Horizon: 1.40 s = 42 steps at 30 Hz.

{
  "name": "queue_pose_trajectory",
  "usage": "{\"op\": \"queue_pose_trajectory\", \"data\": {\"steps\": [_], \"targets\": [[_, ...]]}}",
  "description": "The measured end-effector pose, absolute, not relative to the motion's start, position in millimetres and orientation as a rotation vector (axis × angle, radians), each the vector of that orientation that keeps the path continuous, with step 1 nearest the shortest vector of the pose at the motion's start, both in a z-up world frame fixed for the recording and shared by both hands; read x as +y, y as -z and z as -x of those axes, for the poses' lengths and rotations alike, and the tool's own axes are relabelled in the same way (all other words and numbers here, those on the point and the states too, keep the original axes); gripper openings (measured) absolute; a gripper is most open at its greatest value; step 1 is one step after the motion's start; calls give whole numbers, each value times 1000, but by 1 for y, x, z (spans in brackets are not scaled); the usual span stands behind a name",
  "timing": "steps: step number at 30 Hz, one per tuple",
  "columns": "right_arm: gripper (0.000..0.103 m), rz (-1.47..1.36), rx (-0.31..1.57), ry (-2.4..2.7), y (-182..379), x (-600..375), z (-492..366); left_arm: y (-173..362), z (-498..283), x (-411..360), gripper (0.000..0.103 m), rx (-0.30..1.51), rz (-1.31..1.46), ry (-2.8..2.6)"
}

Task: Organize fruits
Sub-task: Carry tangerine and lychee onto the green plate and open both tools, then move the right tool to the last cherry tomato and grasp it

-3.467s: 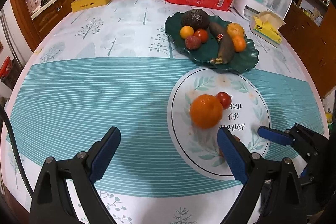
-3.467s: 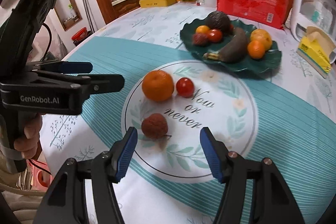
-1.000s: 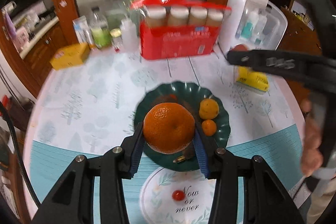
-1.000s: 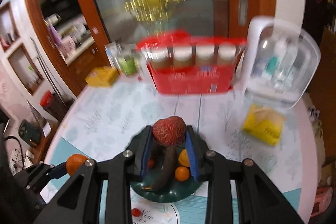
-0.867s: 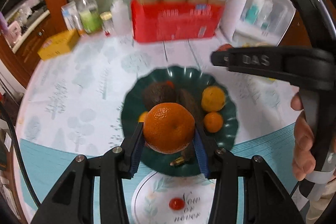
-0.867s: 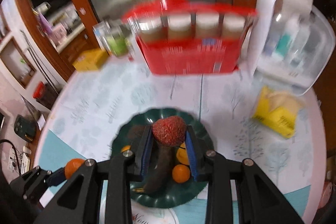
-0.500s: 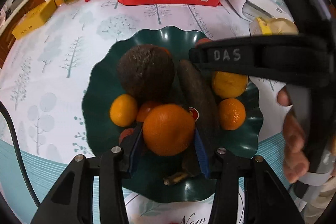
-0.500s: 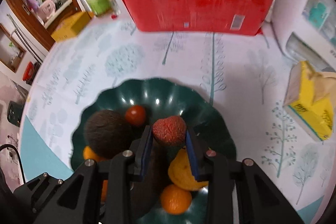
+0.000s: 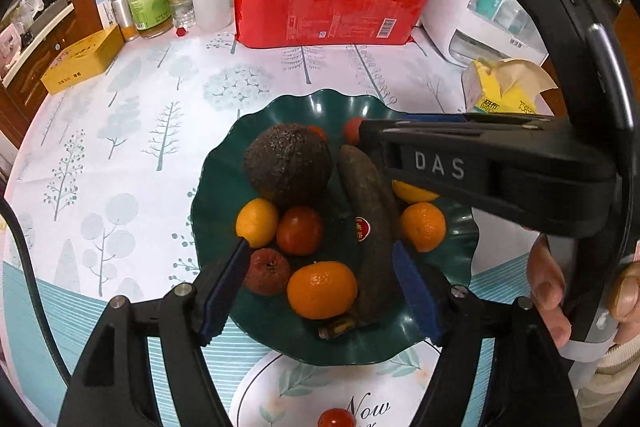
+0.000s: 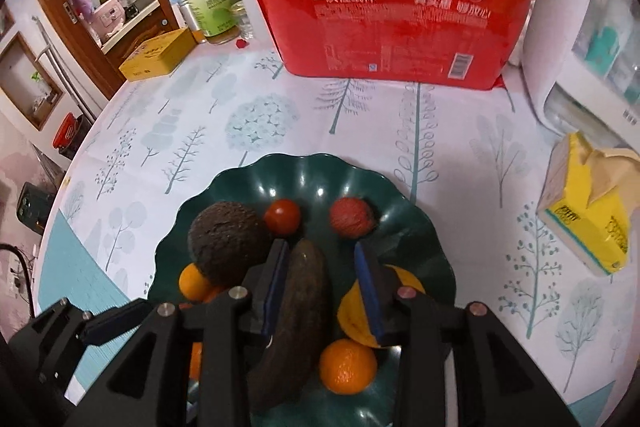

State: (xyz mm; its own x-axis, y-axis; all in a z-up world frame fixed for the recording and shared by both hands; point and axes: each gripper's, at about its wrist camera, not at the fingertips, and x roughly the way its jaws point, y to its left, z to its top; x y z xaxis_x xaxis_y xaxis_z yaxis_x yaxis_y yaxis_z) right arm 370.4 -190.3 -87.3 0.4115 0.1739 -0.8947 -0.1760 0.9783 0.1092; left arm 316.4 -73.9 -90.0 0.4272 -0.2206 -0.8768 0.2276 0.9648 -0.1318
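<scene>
- Left gripper [image 9: 320, 291], black frame with blue pads: jaws stand wide and have just been opening. Pads press on nothing.
- Large round orange with dimpled peel [image 9: 322, 290]: lies free between the left jaws, clear of both pads, on the near part of the dark green scalloped plastic plate [image 9: 224, 171]. Judged firm, moderately heavy, and apt to roll; best taken across its widest girth.
- Dark red, rough-skinned lychee-like fruit [image 10: 351, 216]: rests on the plate just beyond the tips of the right jaws. Judged light, with a brittle shell over a soft inside; gentle pinch at mid-height.
- Right gripper [image 10: 320, 291], same make: jaws part-open and have just been opening, holding nothing. The blackened overripe banana [image 10: 294, 323] lies between them, against the left-hand pad; I cannot tell whether it touches.
- Banana, handling: judged very soft and easily bruised; lift at mid-length, lightly.
- Small round red cherry tomato [image 9: 336, 419]: on the white printed circle of the tablecloth [image 9: 288, 383], behind the left jaws toward the handle, off the plate. Judged smooth, slippery, thin-skinned; light centred grip.
- Remaining plate contents ahead of the left jaws: dark, rough-skinned avocado [image 9: 288, 163], larger red tomato [image 9: 300, 230], small yellow-orange citrus [image 9: 257, 222].
</scene>
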Motion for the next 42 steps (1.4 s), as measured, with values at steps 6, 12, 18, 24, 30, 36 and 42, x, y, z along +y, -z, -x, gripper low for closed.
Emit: {"op": "queue_pose_trajectory", "data": {"steps": [6, 12, 18, 24, 30, 36, 42], "targets": [[35, -10, 1121, -221, 83, -191, -362, 85, -310, -71, 73, 1094, -12, 265], [35, -10, 1104, -214, 68, -193, -342, 64, -292, -60, 73, 1069, -16, 244], [35, -7, 1036, -229, 26, -195, -302, 22, -262, -45, 86, 999, -39, 214], [35, 13, 951, -255, -13, -196, -248, -14, -215, -17, 93, 898, -69, 173], [38, 28, 902, -319, -14, -187, -192, -23, -167, 13, 96, 831, -54, 111], [38, 50, 880, -346, 15, -170, -148, -9, -134, 34, 98, 795, 25, 70], [38, 62, 884, -350, 55, -159, -127, 30, -127, 44, 98, 831, 104, 33]]}}
